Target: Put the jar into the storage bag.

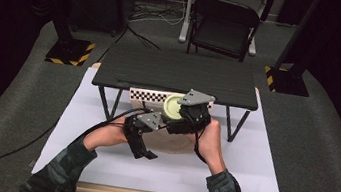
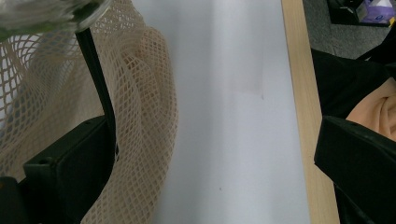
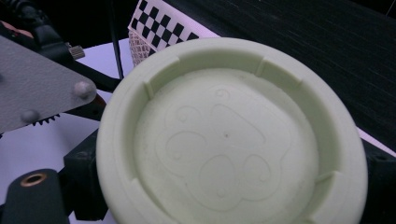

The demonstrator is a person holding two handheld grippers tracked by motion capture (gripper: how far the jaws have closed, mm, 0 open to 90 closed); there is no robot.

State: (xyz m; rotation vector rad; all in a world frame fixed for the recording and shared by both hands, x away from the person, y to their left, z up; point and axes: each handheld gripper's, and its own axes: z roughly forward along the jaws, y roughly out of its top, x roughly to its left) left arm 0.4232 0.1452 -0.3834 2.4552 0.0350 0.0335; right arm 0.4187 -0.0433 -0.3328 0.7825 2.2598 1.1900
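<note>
A round pale green lid (image 3: 229,140) faces the camera in the right gripper view, its hollow inside showing a paw-print relief. My right gripper (image 1: 182,116) is shut on the lid (image 1: 173,106), with a black jaw at each side of its rim, and holds it above the white sheet just in front of the low black table. A beige mesh bag (image 2: 140,93) lies under both hands (image 1: 171,147). My left gripper (image 1: 143,152) is open, its jaws wide apart; the mesh drapes over its left jaw. A clear, blurred glassy thing (image 2: 46,14) sits at the top left of the left gripper view.
A low black slatted table (image 1: 177,71) on thin legs stands over the far half of the white sheet (image 1: 248,177). A checkerboard strip (image 1: 146,94) lies under it. The wooden table edge (image 2: 303,116) runs beside the sheet. A folding chair (image 1: 223,27) stands behind.
</note>
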